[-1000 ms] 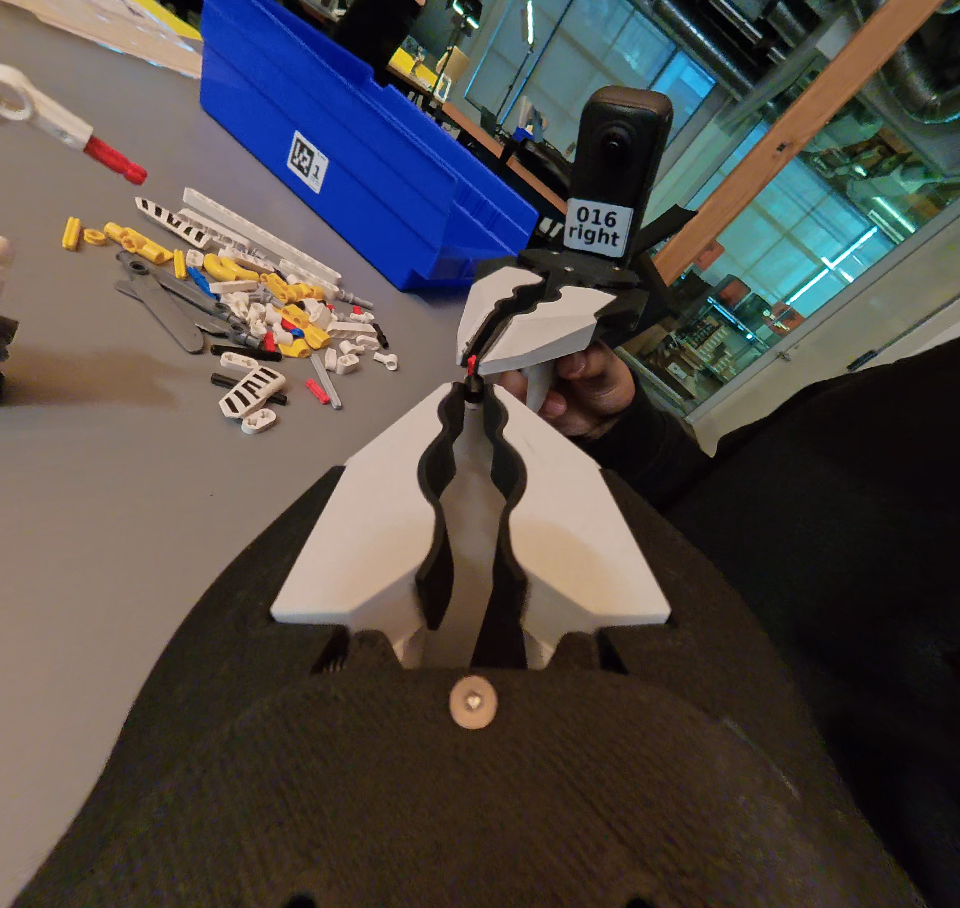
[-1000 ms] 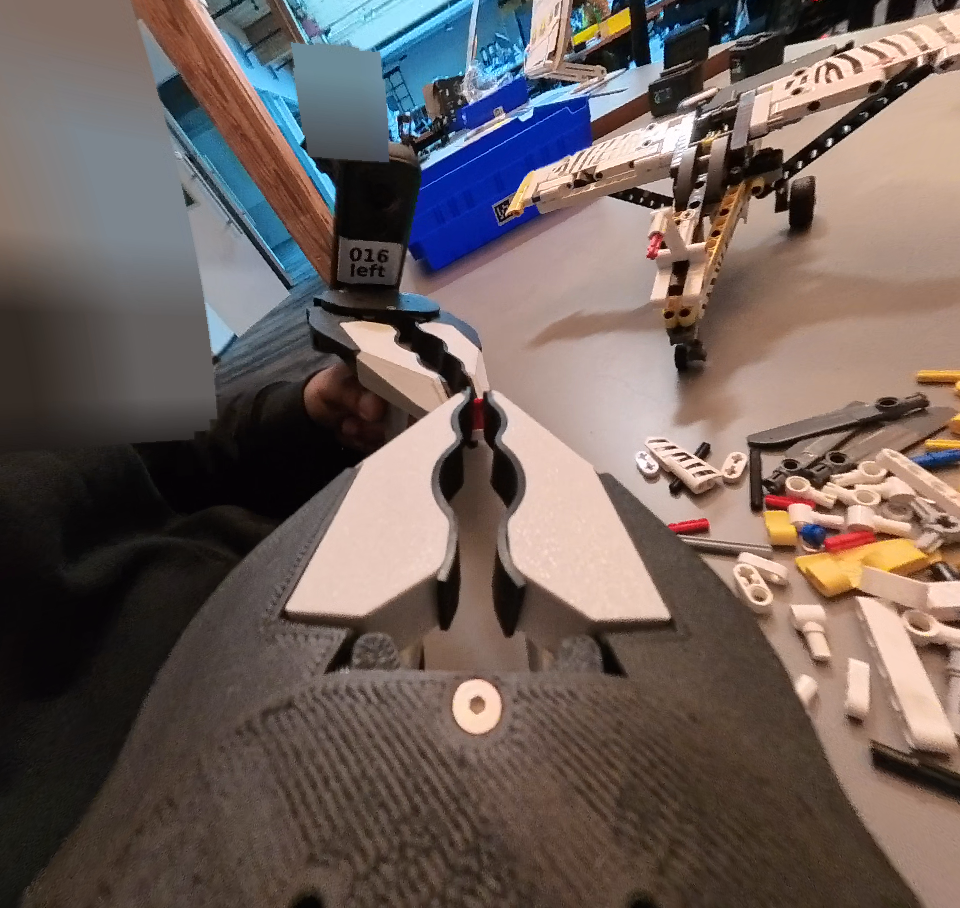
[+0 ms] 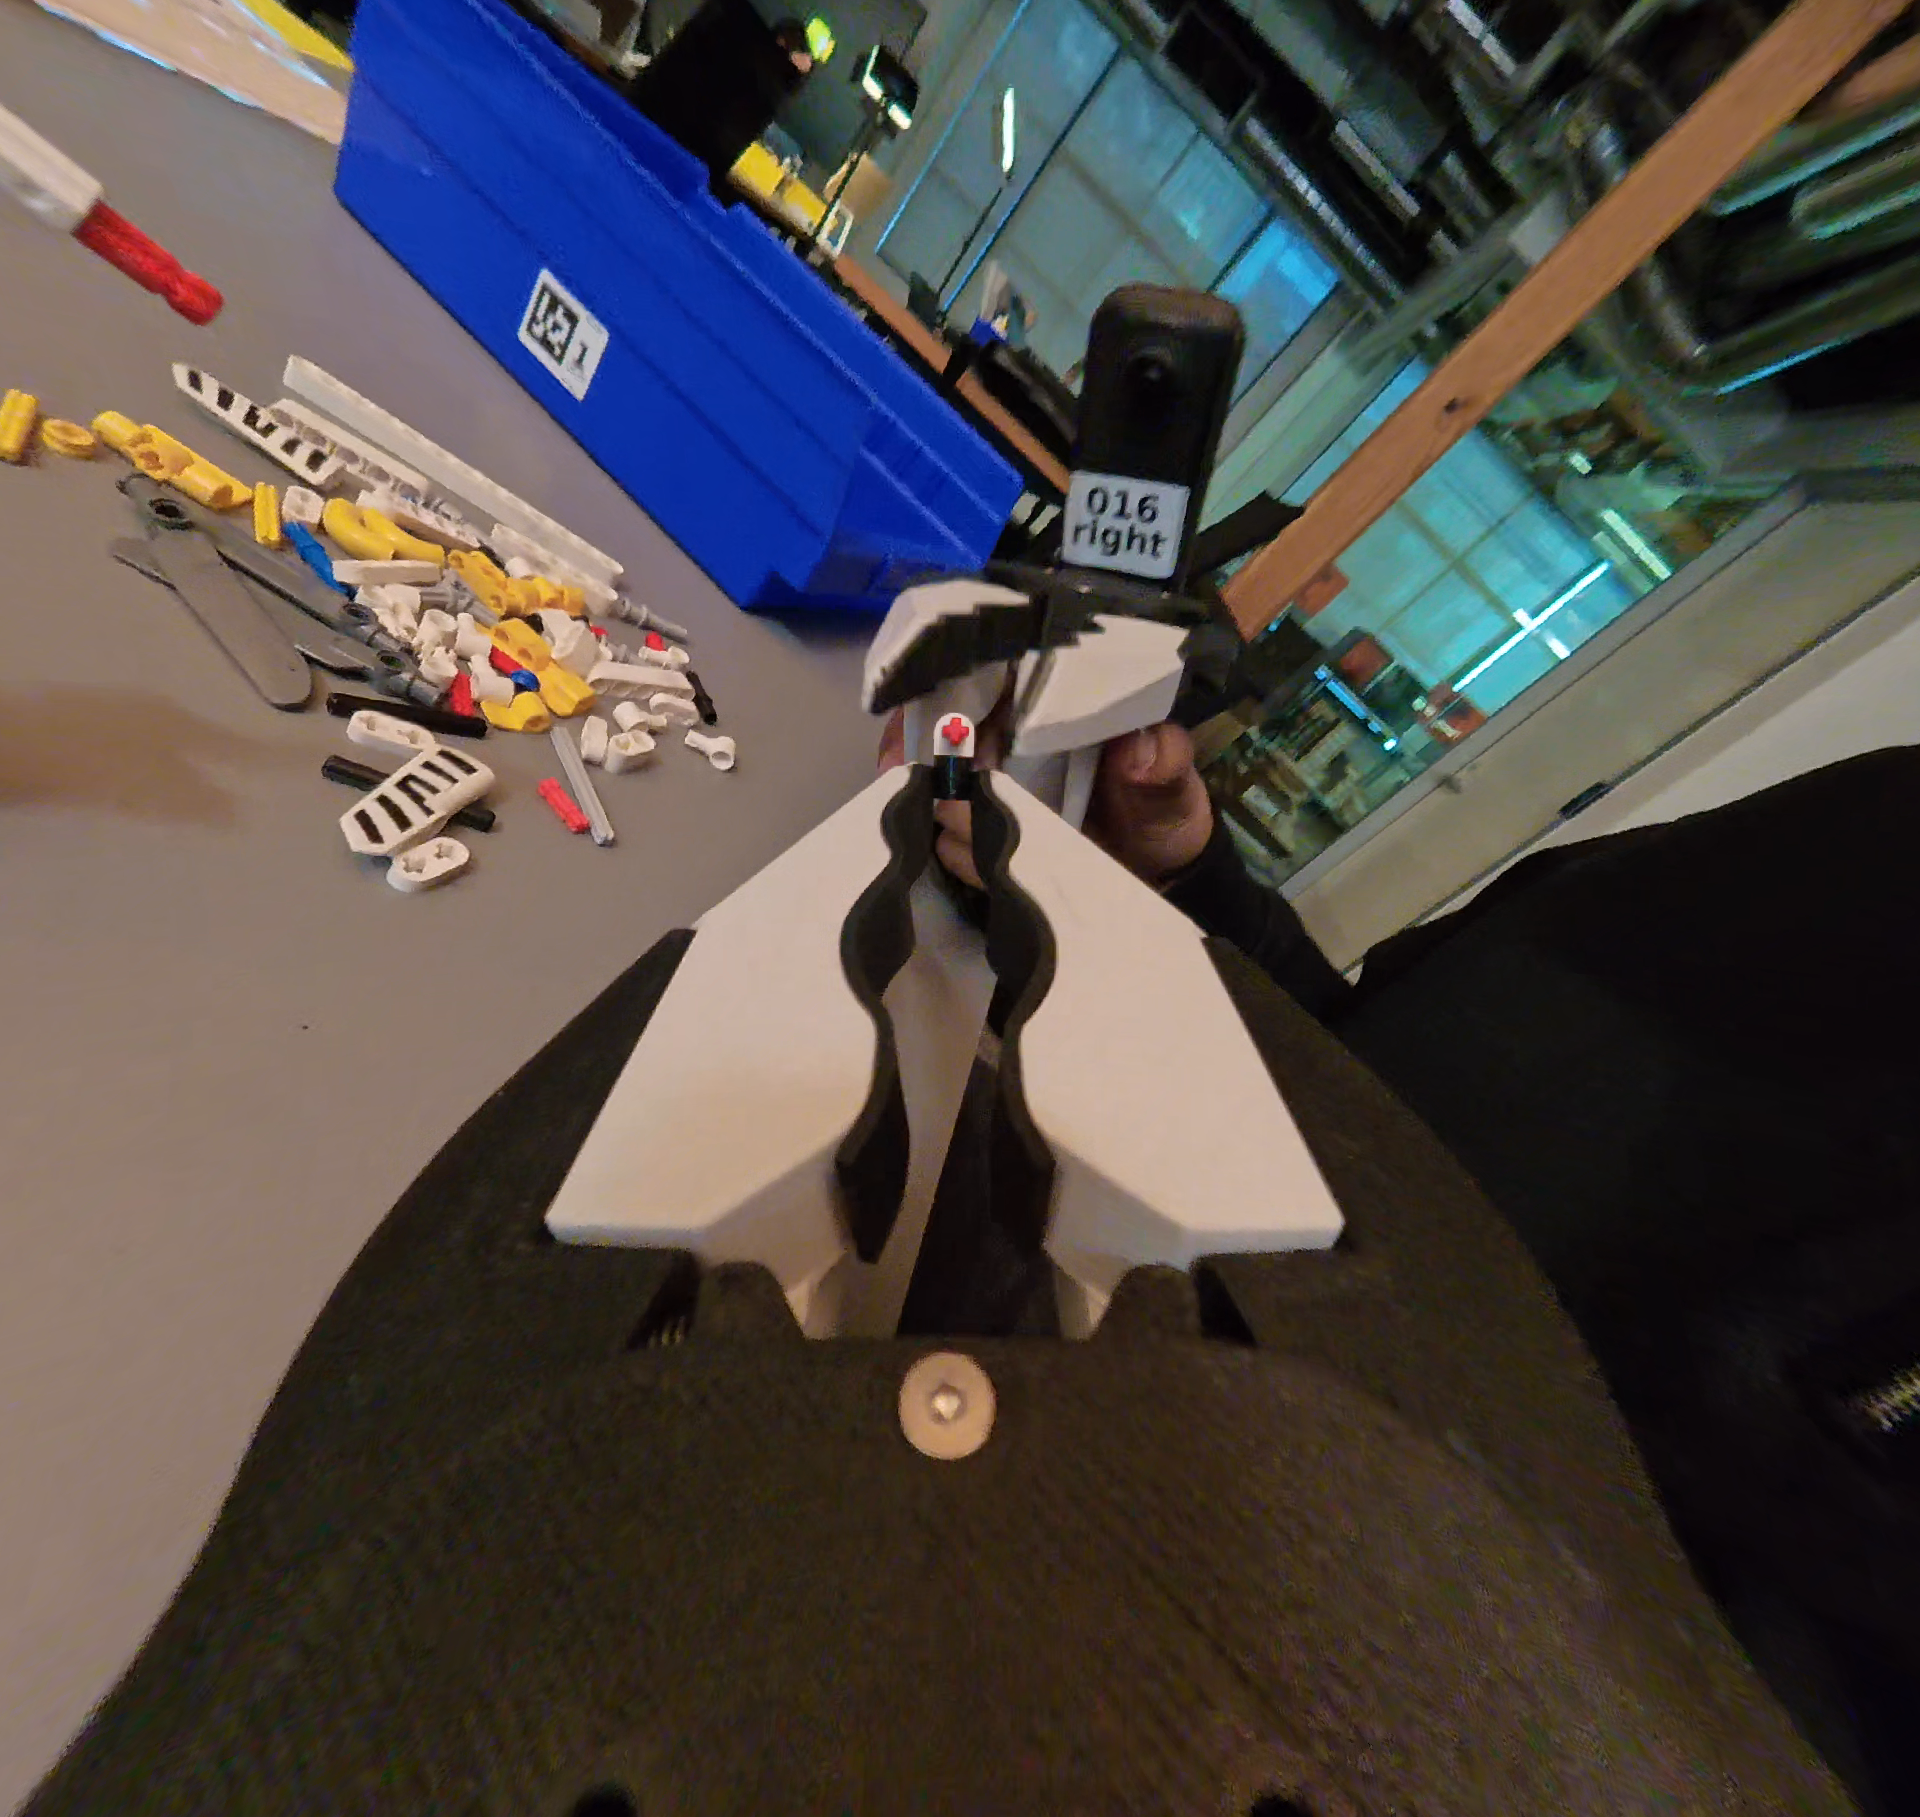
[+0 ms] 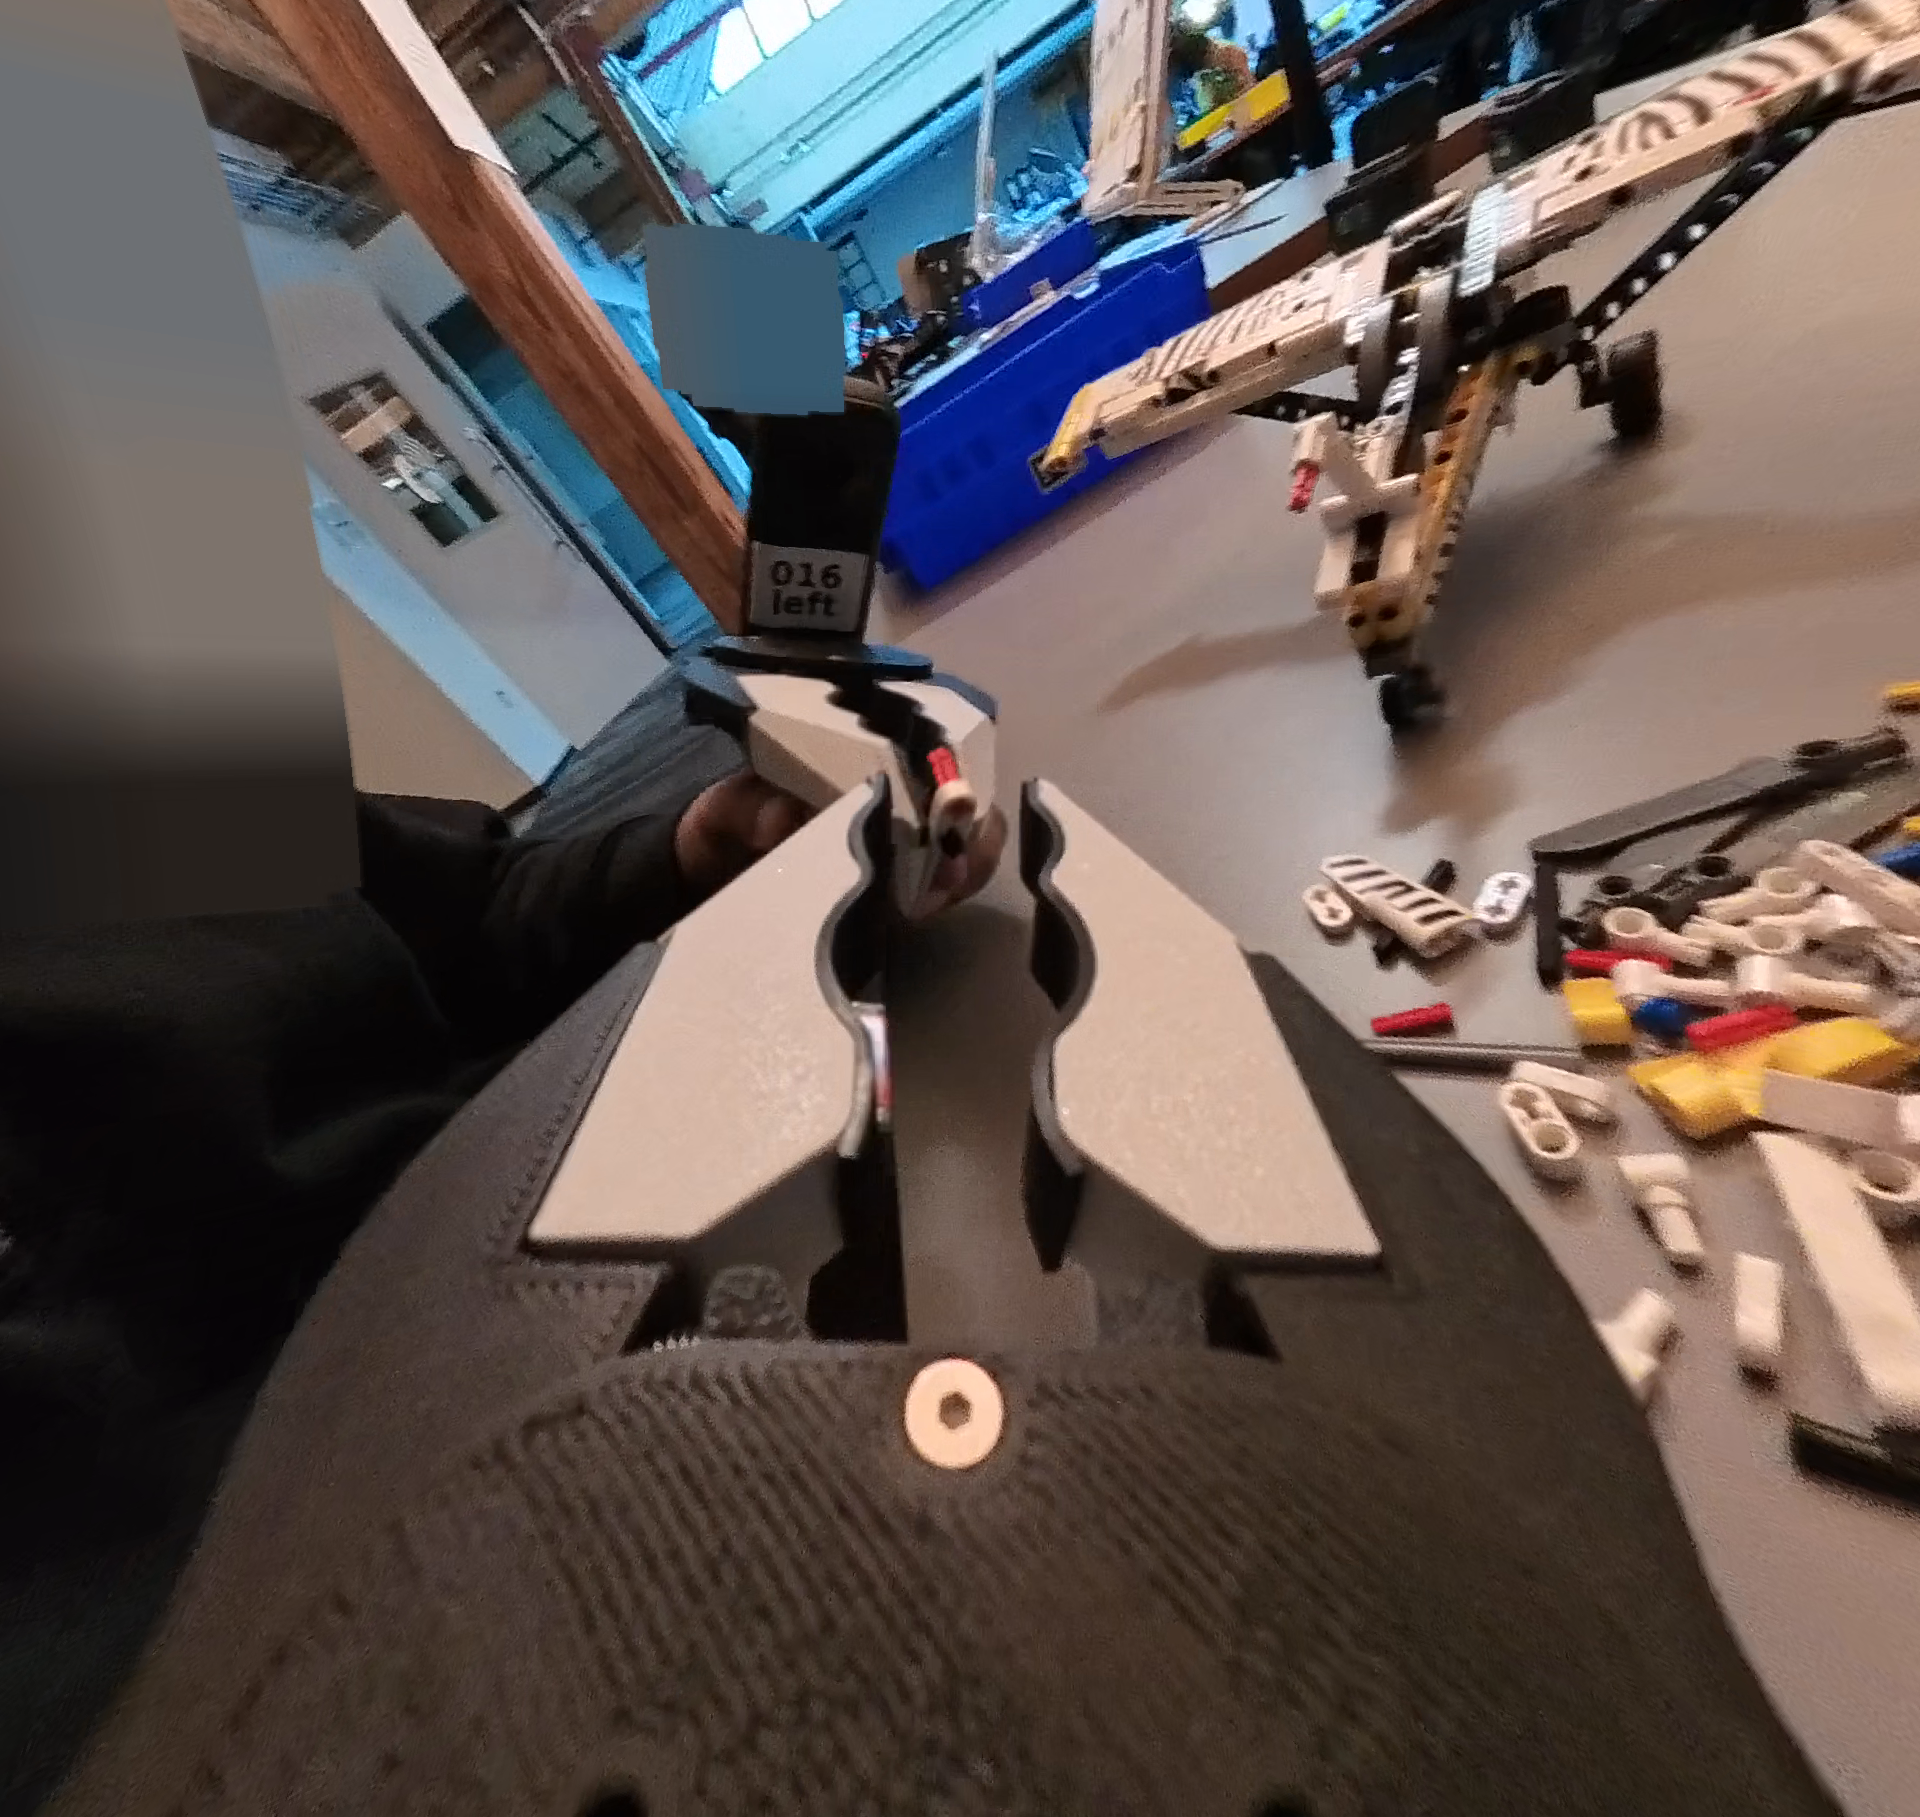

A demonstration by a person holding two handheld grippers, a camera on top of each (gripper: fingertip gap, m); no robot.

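The left gripper (image 3: 954, 780) pinches a small black, white and red peg (image 3: 953, 744) at its tips, high above the grey bench (image 3: 208, 1040). The right gripper (image 4: 954, 811) hangs just beside that peg, fingers apart and gripping nothing. Loose bricks (image 3: 416, 624) lie farther off.

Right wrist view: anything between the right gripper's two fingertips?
Nothing is gripped: the right gripper is open. Seen through its gap, farther off, is the left gripper, shut on a small white connector with a red axle.
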